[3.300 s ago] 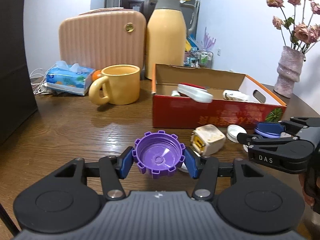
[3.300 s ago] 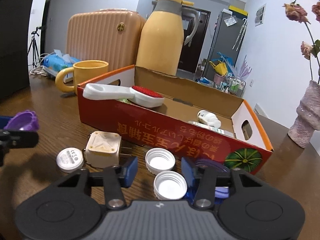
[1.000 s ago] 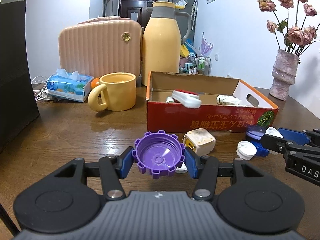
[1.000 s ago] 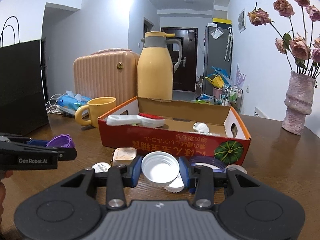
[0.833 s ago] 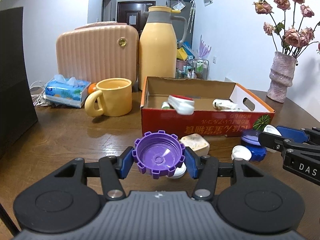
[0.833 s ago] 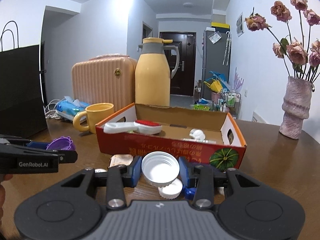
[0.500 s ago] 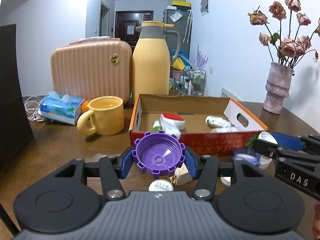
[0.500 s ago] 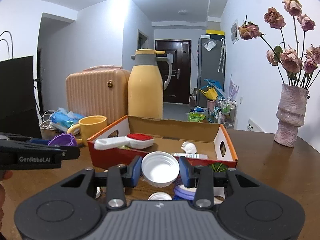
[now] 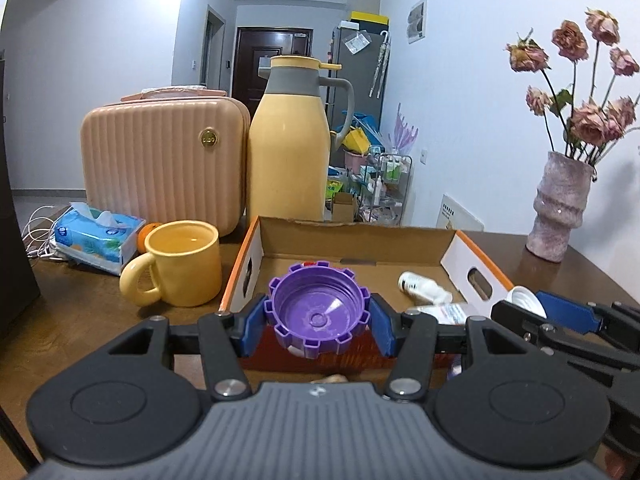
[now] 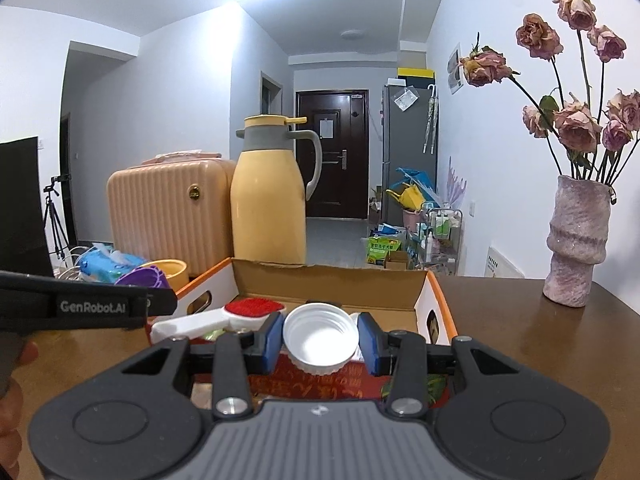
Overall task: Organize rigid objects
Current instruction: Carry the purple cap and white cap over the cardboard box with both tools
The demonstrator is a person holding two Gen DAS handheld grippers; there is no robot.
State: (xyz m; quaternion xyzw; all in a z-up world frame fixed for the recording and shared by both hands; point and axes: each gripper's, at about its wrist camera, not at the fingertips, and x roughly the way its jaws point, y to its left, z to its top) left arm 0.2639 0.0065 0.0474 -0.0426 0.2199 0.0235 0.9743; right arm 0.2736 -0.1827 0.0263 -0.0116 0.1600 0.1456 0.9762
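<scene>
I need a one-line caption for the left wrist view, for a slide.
Left gripper holds a purple cap before the open cardboard box; right gripper alongside holds a white cap.

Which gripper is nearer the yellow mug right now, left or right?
Left. The left gripper, shut on the purple cap, sits just beside the yellow mug. The right gripper, shut on the white cap, is farther along the cardboard box.

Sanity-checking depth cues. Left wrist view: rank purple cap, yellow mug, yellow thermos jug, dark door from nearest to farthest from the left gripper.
1. purple cap: clamped between the left gripper pads.
2. yellow mug: ahead-left on the table, beside the cardboard box.
3. yellow thermos jug: standing behind the box's far wall.
4. dark door: end of the hallway, far background.
</scene>
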